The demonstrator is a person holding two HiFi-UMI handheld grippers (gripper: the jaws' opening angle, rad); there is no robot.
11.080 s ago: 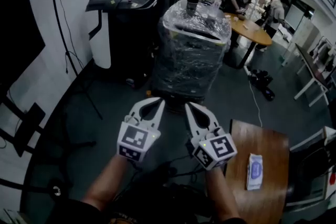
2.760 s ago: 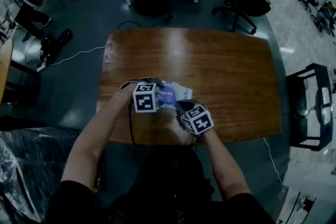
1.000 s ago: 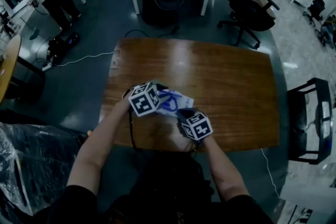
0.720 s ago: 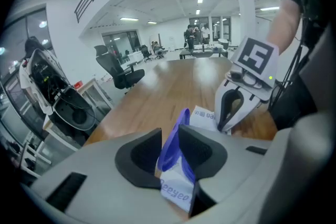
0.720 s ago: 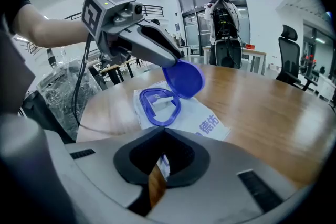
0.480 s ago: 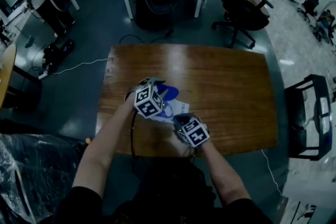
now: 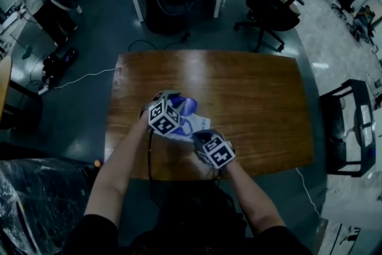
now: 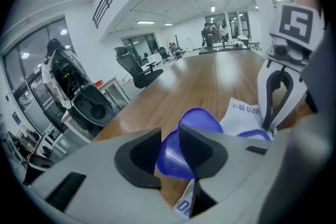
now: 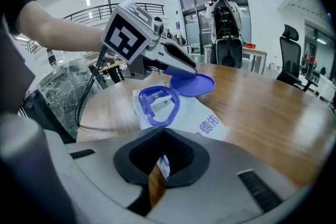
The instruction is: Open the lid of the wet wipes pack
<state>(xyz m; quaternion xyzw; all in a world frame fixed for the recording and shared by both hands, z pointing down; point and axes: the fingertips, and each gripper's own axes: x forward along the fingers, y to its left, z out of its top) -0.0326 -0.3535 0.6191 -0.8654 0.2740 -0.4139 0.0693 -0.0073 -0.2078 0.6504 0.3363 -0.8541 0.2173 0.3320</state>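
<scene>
Lid (image 7: pixel 187 106) of the pack (image 7: pixel 198 126) is now swung up and back over the far side. About three seconds ago it was flat and closed on the pack, under the left gripper (image 7: pixel 179 103). One second ago it was only a little raised, and half a second ago it stood up beside the marker cube. The left gripper has moved a little with it, and its fingers (image 8: pixel 202 150) stand narrow, pinching the blue lid (image 8: pixel 198 122) by its rim. The right gripper (image 7: pixel 199 136) is at the same place as before, at the near end of the pack. Its fingers (image 9: pixel 178 157) are closed on the white edge of the pack (image 9: pixel 205 113).

The pack lies flat on the wooden worktop (image 7: pixel 256 98), near the front edge and left of the middle. In the right gripper view the blue ring (image 9: pixel 157 100) of the opening is uncovered and the lid (image 9: pixel 194 84) hangs behind it, off the worktop.

The white wrapper carries blue print (image 9: pixel 208 126) in Chinese characters; I cannot read it with certainty. The left gripper view shows more blue letters (image 8: pixel 247 108) on the wrapper, cut off and not readable. Each gripper's cube has square black and white markers.
</scene>
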